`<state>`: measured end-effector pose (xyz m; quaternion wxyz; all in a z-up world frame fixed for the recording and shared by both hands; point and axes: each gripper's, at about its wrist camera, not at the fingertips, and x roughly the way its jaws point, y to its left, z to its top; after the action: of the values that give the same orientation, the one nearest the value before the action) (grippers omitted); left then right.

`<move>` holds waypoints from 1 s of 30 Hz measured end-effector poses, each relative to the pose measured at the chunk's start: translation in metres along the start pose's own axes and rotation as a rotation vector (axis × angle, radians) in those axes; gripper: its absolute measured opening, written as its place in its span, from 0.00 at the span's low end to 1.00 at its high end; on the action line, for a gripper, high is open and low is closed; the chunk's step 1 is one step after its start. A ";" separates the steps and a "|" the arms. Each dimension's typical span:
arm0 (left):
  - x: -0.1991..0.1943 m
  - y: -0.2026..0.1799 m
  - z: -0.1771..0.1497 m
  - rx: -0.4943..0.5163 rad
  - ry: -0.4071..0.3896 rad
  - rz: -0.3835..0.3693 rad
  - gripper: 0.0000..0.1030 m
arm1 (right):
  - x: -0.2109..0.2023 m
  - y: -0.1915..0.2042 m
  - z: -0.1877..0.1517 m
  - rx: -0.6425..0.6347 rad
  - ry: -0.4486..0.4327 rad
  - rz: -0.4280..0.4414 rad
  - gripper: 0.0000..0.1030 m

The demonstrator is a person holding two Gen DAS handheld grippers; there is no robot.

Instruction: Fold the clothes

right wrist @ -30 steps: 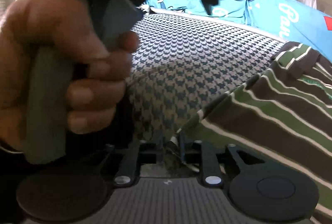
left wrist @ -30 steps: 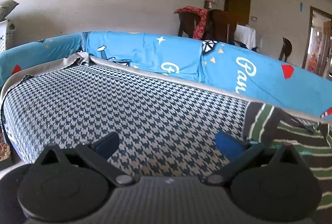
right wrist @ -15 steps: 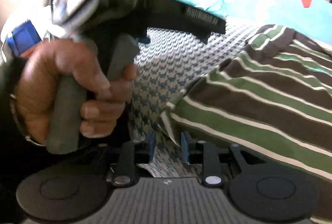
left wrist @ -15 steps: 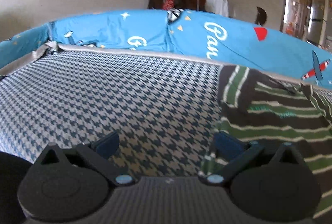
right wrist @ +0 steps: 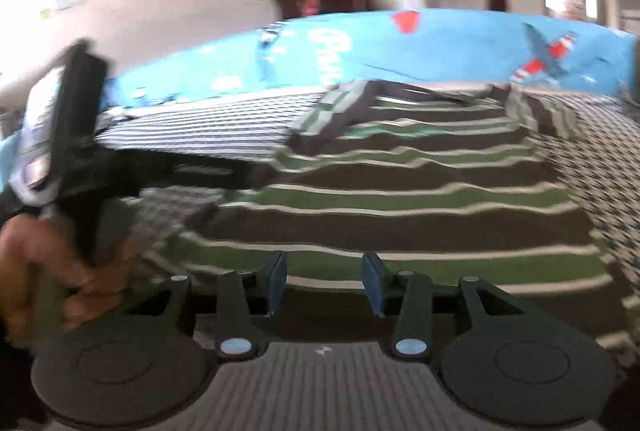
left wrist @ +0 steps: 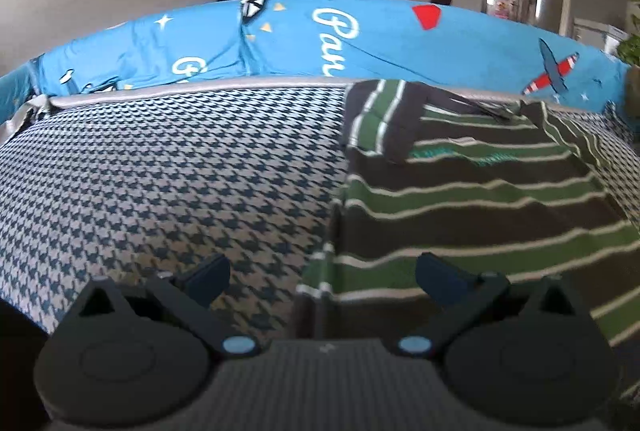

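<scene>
— Where's the shirt lying?

— The striped shirt (left wrist: 480,215), green and brown with thin white lines, is spread flat on the houndstooth cover (left wrist: 168,183), over towards the right side of it. One sleeve (left wrist: 380,119) is folded in across the chest. Behind it runs the blue printed cushion (left wrist: 360,35) along the back.

— And the two tools?

— The left gripper (left wrist: 322,273) has its jaws spread wide and nothing between them; it sits low over the near left corner of the shirt, one finger above the cover and the other above the stripes. The right gripper (right wrist: 324,281) is parted to a middling gap, empty too, pointing along the hem edge. That view is blurred, so I can't say whether it touches the cloth.

— Anyone's hand showing?

— A hand (right wrist: 36,267) wrapped round the handle of the left tool, at the left edge of the right view
</scene>
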<state>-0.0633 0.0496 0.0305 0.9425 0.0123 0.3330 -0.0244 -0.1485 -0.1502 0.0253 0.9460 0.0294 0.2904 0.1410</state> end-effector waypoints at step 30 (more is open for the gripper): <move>0.002 -0.023 -0.036 0.095 0.162 -0.028 1.00 | 0.018 0.000 -0.017 -0.042 0.172 -0.115 0.71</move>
<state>-0.0858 0.0277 0.0011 0.9104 0.0540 0.4070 -0.0523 -0.1434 -0.1452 0.0016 0.9246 -0.0196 0.3686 0.0944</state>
